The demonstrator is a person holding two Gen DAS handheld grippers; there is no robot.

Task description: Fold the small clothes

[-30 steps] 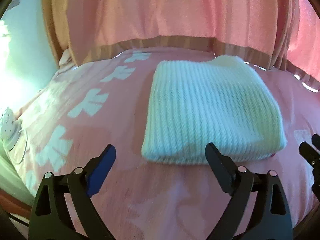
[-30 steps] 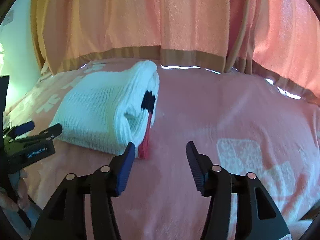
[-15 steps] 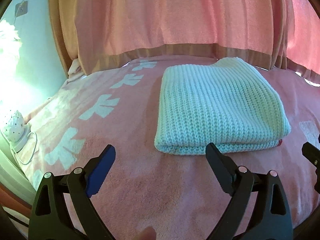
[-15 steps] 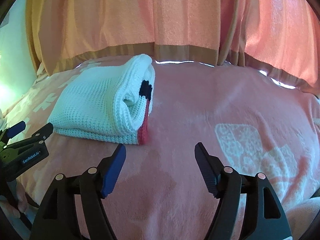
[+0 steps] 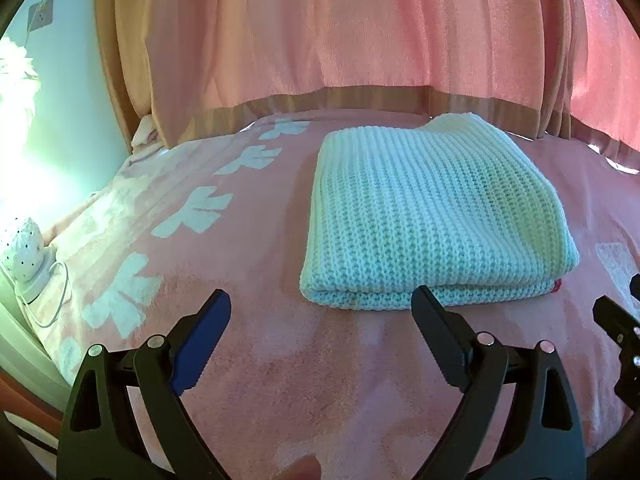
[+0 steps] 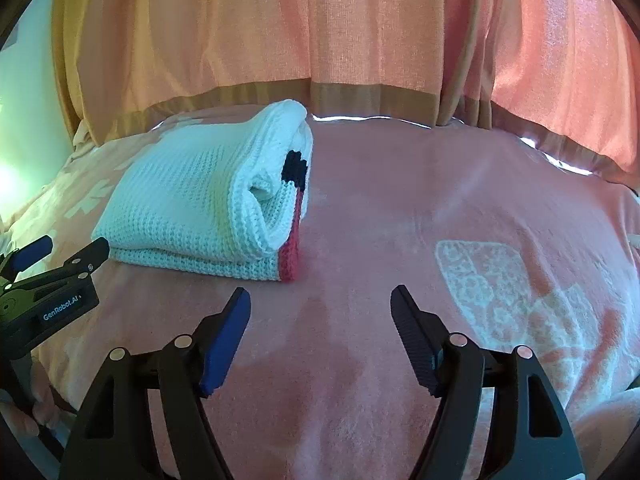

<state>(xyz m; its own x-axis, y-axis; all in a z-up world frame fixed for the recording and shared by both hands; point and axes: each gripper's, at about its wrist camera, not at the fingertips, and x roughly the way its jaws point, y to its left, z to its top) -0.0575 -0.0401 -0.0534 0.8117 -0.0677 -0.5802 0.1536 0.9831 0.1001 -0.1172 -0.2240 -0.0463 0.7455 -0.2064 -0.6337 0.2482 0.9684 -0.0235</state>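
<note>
Pink curtains hang behind a pink blanket with pale shapes on it, as seen from the left wrist. On the blanket a folded white knit is laid flat, ahead of the left gripper and a little to its right, with its long side running away toward the curtains. Its near edge is found just beyond the right finger, and it looks close but not touched. The fingers are spread wide and nothing is held between them. A small white lamp is seen far to the left. From the right wrist, the same knit is seen ahead and to the left of the right gripper, with its red trim and black patch turned toward that side. The right fingers are also spread wide, bare blanket is seen between them, and nothing is held. The left gripper is judged to be nearer, so the folding looks done
</note>
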